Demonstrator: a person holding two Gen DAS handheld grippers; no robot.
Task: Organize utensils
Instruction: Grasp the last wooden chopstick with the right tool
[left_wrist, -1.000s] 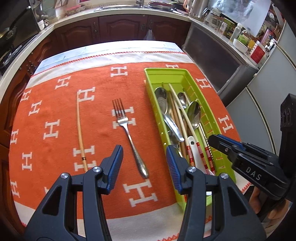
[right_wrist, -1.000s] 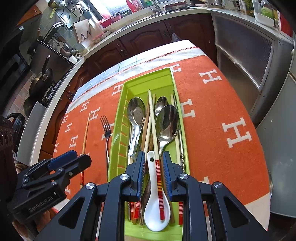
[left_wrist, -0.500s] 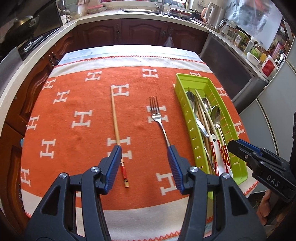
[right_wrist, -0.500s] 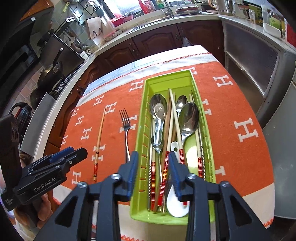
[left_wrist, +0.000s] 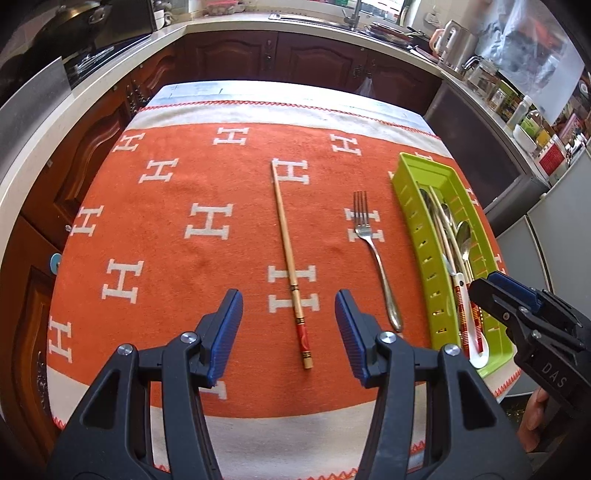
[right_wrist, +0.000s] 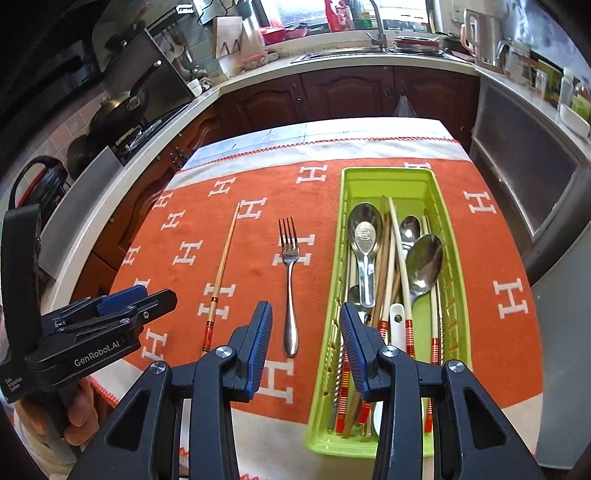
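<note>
A single chopstick (left_wrist: 290, 258) with a red end and a metal fork (left_wrist: 375, 254) lie on the orange cloth (left_wrist: 184, 266). A green tray (left_wrist: 413, 221) at the right holds spoons and chopsticks. My left gripper (left_wrist: 288, 336) is open and empty, its jaws on either side of the chopstick's red end, above it. My right gripper (right_wrist: 306, 347) is open and empty, over the gap between the fork (right_wrist: 290, 280) and the tray (right_wrist: 454, 295). The chopstick also shows in the right wrist view (right_wrist: 221, 277). Each gripper shows in the other's view, the right (left_wrist: 517, 302) and the left (right_wrist: 122, 306).
The table is ringed by dark kitchen cabinets (left_wrist: 277, 55) and a pale countertop (left_wrist: 44, 122) with a stove and pans at the left (right_wrist: 122, 110). A sink and jars stand at the back and right.
My left gripper moved left, from over the fork to over the chopstick. My right gripper opened wider and shifted left, off the tray's middle.
</note>
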